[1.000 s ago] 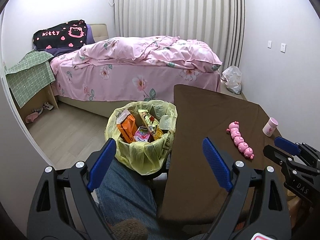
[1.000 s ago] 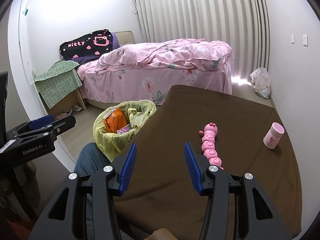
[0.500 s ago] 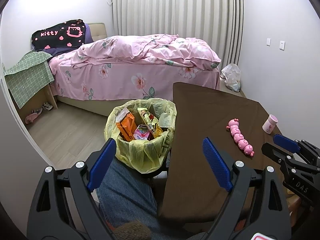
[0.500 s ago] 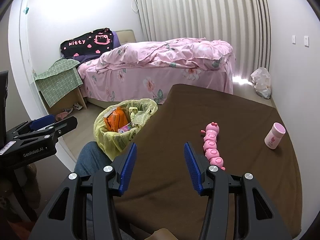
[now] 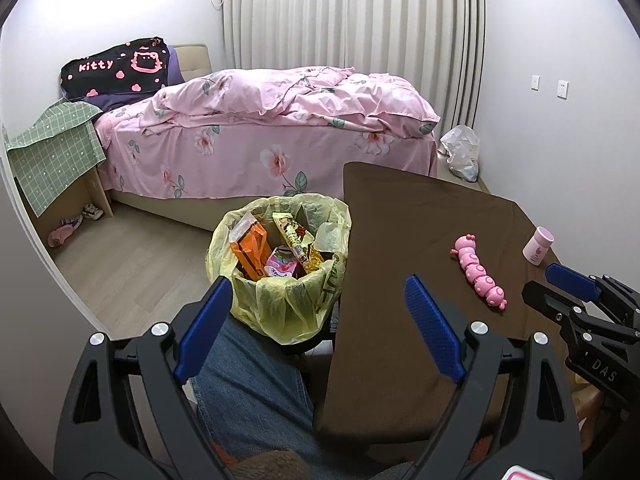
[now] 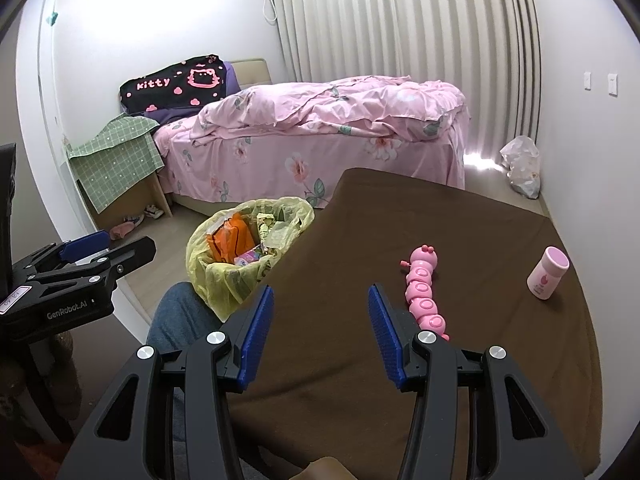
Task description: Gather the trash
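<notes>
**Mia:** Where is the trash?

**Dad:** Most of it sits in the trash bin (image 5: 280, 264) with the yellow bag, at about 11 o'clock from the left gripper (image 5: 320, 320). The bin is on the floor, right beside the left edge of the desk (image 5: 400, 240). I can see an orange packet (image 5: 250, 252), a long snack wrapper (image 5: 292, 236) and a small pink pack (image 5: 280, 268) inside.

**Mia:** Are the grippers holding anything?

**Dad:** No. The left gripper is spread wide apart with nothing in it. The right gripper (image 6: 320, 324) is parted too, less wide, and it has nothing in it either.

**Mia:** What is left on the desk?

**Dad:** A pink caterpillar toy (image 6: 424, 292) at about 1 o'clock from the right gripper, and a little pink bottle (image 6: 547, 273) farther off at 2 o'clock. I think the toy may not be trash. The bottle might be.

**Mia:** How would you pick the bottle up?

**Dad:** It looks light and hard, and smooth, so it could slip or tip. I would squeeze it around the middle of its body, below the cap.

**Mia:** And the bag?

**Dad:** Thin and soft. I would pinch its loose rim, gently, so it does not tear.
</notes>
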Demonstrator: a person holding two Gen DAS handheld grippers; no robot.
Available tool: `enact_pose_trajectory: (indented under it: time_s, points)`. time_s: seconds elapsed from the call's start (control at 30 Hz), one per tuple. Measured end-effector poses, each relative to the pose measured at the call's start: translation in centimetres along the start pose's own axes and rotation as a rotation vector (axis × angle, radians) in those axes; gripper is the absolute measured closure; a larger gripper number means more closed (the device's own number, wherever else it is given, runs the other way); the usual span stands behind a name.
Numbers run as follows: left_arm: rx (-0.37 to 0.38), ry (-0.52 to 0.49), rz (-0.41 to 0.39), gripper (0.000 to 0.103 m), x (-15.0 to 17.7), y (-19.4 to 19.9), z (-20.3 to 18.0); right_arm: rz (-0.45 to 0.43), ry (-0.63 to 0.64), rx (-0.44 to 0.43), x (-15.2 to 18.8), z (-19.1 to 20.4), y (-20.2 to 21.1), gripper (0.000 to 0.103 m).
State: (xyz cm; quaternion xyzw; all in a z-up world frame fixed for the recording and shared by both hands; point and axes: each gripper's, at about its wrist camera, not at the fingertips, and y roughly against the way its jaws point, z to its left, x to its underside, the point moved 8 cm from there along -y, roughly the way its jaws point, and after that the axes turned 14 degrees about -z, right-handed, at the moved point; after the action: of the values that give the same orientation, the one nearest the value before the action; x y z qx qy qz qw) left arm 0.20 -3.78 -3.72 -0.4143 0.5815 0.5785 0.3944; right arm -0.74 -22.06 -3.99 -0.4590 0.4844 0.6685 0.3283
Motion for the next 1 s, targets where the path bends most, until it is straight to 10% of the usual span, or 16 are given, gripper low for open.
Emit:
enact_pose_trajectory:
  time_s: [1.0]
  points:
    - [-0.003, 0.000, 0.002, 0.019, -0.05, -0.19, 0.03, 0.008, 0.006, 0.002, -0.18, 0.15, -0.02, 0.057]
